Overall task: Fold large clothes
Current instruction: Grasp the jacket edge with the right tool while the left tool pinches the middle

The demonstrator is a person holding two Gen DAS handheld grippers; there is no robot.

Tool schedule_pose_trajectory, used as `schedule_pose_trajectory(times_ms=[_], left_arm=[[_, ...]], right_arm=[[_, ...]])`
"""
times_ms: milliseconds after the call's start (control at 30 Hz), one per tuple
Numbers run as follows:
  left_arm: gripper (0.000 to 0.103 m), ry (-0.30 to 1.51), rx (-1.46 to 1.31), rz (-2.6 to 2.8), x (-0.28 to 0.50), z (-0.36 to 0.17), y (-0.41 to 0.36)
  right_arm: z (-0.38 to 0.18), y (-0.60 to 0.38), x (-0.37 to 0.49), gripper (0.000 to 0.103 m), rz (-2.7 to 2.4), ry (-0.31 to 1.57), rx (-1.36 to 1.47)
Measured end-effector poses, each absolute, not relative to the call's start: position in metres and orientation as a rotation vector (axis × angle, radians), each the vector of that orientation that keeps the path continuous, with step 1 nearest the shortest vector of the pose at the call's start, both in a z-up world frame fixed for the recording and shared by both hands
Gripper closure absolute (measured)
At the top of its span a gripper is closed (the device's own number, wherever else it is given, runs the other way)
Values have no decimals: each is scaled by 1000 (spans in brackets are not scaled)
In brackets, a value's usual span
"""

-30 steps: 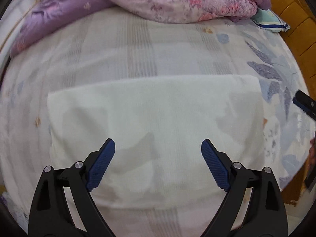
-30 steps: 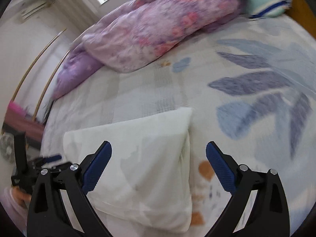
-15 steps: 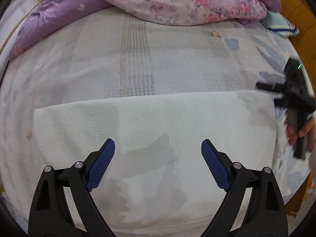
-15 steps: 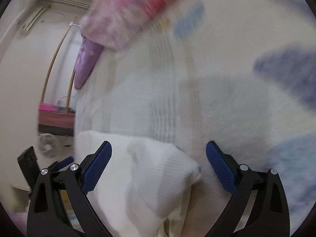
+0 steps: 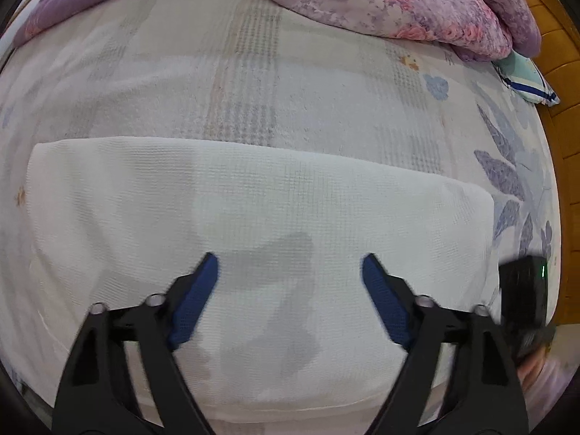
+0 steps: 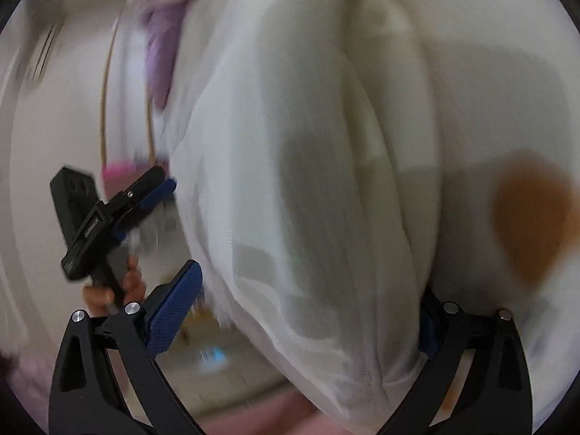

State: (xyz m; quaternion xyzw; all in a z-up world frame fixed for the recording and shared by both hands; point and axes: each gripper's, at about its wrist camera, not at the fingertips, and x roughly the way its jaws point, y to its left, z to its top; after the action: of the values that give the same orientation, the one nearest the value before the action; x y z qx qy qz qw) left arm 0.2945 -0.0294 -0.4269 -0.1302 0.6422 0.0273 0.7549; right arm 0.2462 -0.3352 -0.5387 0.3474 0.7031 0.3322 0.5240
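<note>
Where it lies folded, white waffle-textured garment (image 5: 253, 195), flat, smooth-edged

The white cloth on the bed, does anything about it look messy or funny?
Mostly no. In the left wrist view the white cloth lies flat and neatly folded on the bed sheet. Only its right end looks odd: in the blurry right wrist view it bunches into long wrinkles between the right gripper jaws.
</note>
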Motion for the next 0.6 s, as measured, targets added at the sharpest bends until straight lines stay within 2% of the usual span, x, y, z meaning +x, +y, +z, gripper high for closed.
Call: schedule_pose_trajectory(times_ms=[33,67,133,200,233,267,367,500,600], left_arm=[[44,1416,-272,64,300,-428,-30],[63,1429,-265,61,306,-429,-29],[70,1462,-291,49,319,-433,-27],[78,1487,-340,35,335,-436,-23],[95,1497,-346,28,341,-437,-22],[101,1521,-340,39,352,-439,-21],[103,1579,-342,71,376,-452,-16],[102,1798,-290,94,397,-519,-15],[100,1819,-231,80,406,-528,-19]], right_arm=[[-535,-336,237,32,719,1678,808],[-532,-339,230,49,622,1672,774],[-533,-351,221,60,497,1657,885],[-531,-355,214,65,411,1644,944],[-527,-353,213,66,395,1637,920],[-521,-349,213,66,375,1632,872],[-514,-337,213,64,300,1642,799],[-519,-325,216,60,254,1661,770],[-523,-318,220,56,257,1664,754]])
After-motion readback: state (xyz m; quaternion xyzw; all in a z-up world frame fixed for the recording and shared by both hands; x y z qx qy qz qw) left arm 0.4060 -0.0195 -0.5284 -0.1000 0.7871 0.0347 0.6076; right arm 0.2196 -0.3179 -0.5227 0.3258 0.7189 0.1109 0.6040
